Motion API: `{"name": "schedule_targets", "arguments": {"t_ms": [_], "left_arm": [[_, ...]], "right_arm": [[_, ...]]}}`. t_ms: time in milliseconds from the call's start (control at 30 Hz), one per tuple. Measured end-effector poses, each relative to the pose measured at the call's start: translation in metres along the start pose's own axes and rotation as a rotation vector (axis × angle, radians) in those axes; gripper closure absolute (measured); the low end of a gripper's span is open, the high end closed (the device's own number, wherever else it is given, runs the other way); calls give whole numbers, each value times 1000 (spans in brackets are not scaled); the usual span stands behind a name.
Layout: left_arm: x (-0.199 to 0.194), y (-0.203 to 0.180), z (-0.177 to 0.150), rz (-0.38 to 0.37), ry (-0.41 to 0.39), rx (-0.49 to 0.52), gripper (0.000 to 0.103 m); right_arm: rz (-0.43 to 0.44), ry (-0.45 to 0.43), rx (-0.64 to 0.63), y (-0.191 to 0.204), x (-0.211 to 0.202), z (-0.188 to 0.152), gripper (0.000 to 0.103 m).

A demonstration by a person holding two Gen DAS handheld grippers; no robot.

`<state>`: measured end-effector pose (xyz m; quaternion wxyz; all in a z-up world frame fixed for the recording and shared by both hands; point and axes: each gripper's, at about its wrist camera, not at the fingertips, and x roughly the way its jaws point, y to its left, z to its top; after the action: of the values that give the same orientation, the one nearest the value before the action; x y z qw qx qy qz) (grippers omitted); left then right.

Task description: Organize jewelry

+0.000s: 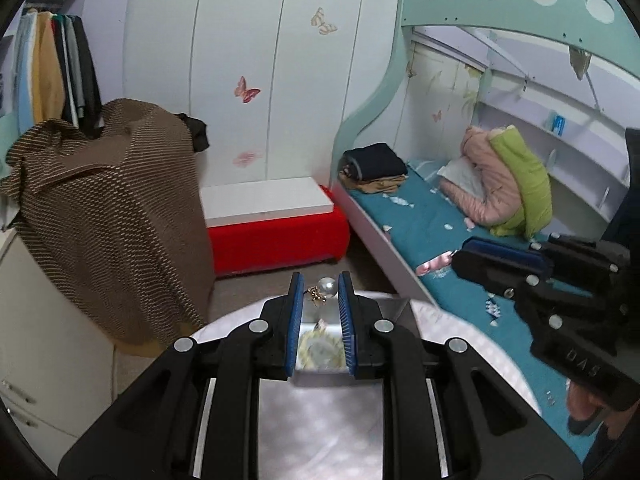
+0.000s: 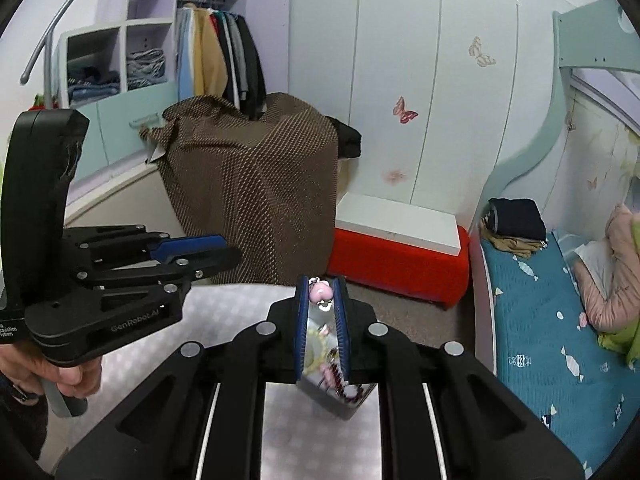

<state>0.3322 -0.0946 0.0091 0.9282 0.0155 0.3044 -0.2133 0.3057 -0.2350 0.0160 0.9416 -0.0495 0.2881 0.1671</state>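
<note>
Closest to my left camera, the left gripper [image 1: 319,284] has its blue-padded fingers [image 1: 295,320] clamped on a pearl earring [image 1: 325,287], the white pearl and its small gold fitting pinched between the tips. Just below the tips sits a small silver jewelry box [image 1: 390,307], open, with a pale yellowish piece inside that is too blurred for me to name. The box rests on a round table [image 1: 316,420] with a shiny, mottled silver top.

From my right camera, the right gripper [image 2: 322,286] has its fingers closed on a pink bead charm [image 2: 321,292] with a small metal loop. It hangs over the same box [image 2: 352,400], where I see a jumble of pink and dark pieces. In each view the other gripper appears off to the side, apart from the box.

Beyond the table edge is a brownish floor [image 1: 280,284]. To the left a brown patterned cloth [image 1: 108,208] drapes over something bulky. Straight ahead stands a red bench [image 1: 276,240] with a white board [image 1: 266,200] lying on it. To the right is a bed with a teal sheet [image 1: 420,216], folded dark clothes [image 1: 374,162] at its end and pink and green padded jackets [image 1: 500,180] further along. Behind everything are white wardrobe doors [image 1: 248,60] with butterfly stickers, and hanging clothes [image 2: 220,64] beside open shelves [image 2: 116,60].
</note>
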Motion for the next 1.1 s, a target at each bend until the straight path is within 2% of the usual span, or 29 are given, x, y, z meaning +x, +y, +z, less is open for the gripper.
{"name": "schedule_targets", "arguments": {"t_ms": [200, 433, 500, 533, 567, 600, 633, 667, 733, 800, 967, 1100], "left_arm": [[45, 2, 20, -64, 83, -44, 86], [96, 4, 8, -74, 202, -65, 84], [104, 7, 5, -80, 221, -86, 76], [106, 10, 4, -76, 224, -100, 60], [106, 12, 3, -64, 219, -105, 39], [103, 14, 2, -44, 206, -108, 30], [100, 16, 1, -24, 187, -107, 16], [95, 17, 0, -4, 170, -106, 13], [88, 22, 0, 7, 161, -112, 11], [79, 25, -2, 24, 149, -119, 9], [43, 26, -9, 103, 90, -104, 5], [5, 17, -19, 142, 44, -70, 5]], "right_arm": [[14, 90, 63, -19, 33, -3, 92], [34, 183, 152, -36, 66, -22, 90], [56, 193, 203, -43, 72, -27, 88], [58, 196, 221, -46, 73, -28, 79], [58, 196, 235, -48, 73, -30, 76], [59, 194, 250, -50, 73, -32, 70], [62, 194, 261, -51, 73, -34, 63], [58, 188, 271, -51, 71, -35, 58], [42, 160, 285, -52, 65, -35, 20], [45, 131, 309, -51, 58, -36, 7], [-6, 128, 319, -45, 47, -37, 7], [-11, 94, 331, -37, 29, -36, 7]]}}
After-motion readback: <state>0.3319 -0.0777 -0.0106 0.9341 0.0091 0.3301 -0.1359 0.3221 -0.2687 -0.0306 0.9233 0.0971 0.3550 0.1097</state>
